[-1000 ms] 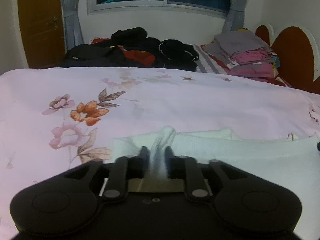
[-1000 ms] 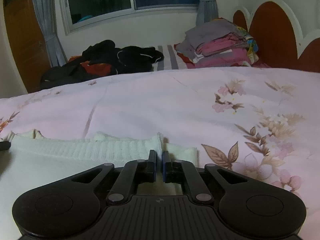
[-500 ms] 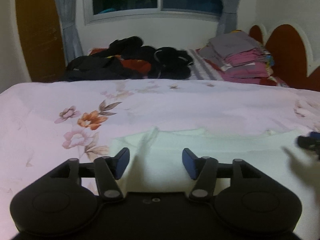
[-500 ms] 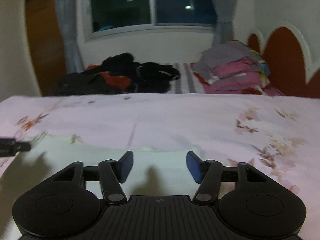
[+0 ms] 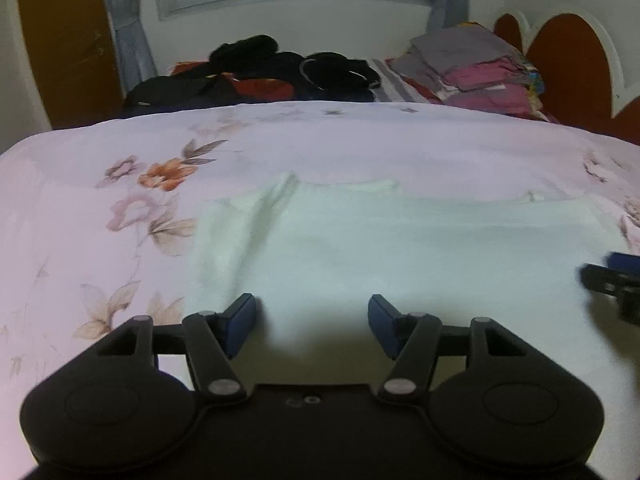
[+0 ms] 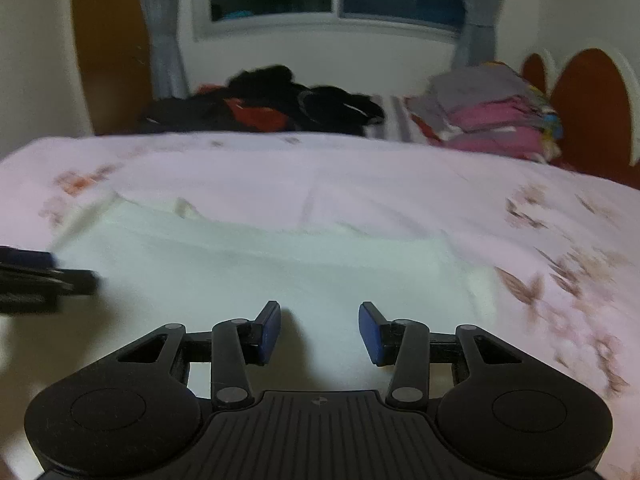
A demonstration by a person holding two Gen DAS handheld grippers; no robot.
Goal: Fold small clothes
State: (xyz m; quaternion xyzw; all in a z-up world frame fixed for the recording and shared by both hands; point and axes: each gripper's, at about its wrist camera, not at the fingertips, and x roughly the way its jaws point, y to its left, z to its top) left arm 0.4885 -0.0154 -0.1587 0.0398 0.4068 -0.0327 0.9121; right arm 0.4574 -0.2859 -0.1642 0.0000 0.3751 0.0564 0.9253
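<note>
A white knitted garment (image 5: 400, 248) lies spread flat on the pink floral bedspread (image 5: 360, 140). My left gripper (image 5: 311, 304) hovers over the garment's near left part, jaws open with only flat cloth below them. In the right wrist view the same garment (image 6: 280, 272) lies under my right gripper (image 6: 319, 310), whose jaws are closing with nothing between the pads. Each gripper shows at the edge of the other's view: the right gripper (image 5: 616, 276) and the left gripper (image 6: 40, 272).
A heap of dark clothes (image 5: 260, 72) lies at the far side of the bed. A stack of folded grey and pink clothes (image 5: 480, 68) sits beside the brown headboard (image 5: 576, 60). A window and a wooden door stand behind.
Both grippers were shut on the garment's far edge, then let go and opened. They have pulled back toward the near side, and the garment now lies flat.
</note>
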